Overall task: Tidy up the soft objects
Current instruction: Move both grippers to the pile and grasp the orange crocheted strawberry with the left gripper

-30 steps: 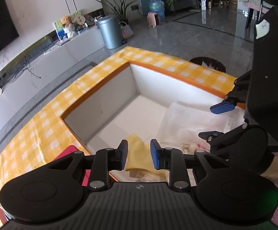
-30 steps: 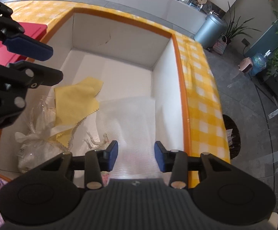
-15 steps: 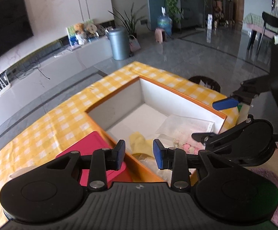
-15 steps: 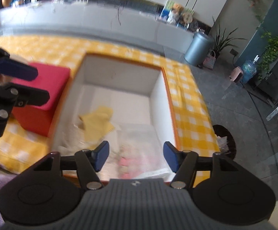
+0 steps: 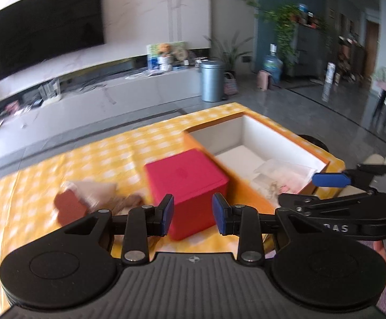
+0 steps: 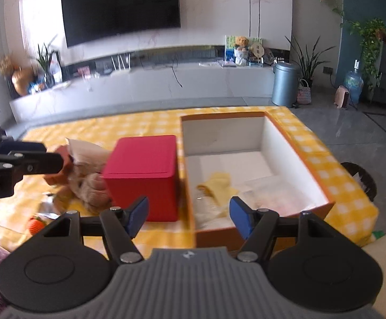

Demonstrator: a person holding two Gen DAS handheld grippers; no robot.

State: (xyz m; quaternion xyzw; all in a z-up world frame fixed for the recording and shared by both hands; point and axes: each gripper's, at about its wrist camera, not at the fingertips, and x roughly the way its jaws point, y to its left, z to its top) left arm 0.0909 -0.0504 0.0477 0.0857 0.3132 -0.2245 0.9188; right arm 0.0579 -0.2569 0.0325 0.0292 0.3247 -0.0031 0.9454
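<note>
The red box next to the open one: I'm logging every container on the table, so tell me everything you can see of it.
The red box is a closed cube, matte and rigid-looking, with a thin seam running just under its top that marks a lid. It sits upright on the yellow checked tablecloth, close beside the orange-rimmed open box on its right; whether they touch is unclear. A brown plush toy is bunched against its left side. Neither gripper touches it.

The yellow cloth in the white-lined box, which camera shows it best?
The right wrist view: the yellow cloth lies in plain sight on the floor of the box. In the left wrist view the red cube and the box's near wall hide it.
</note>
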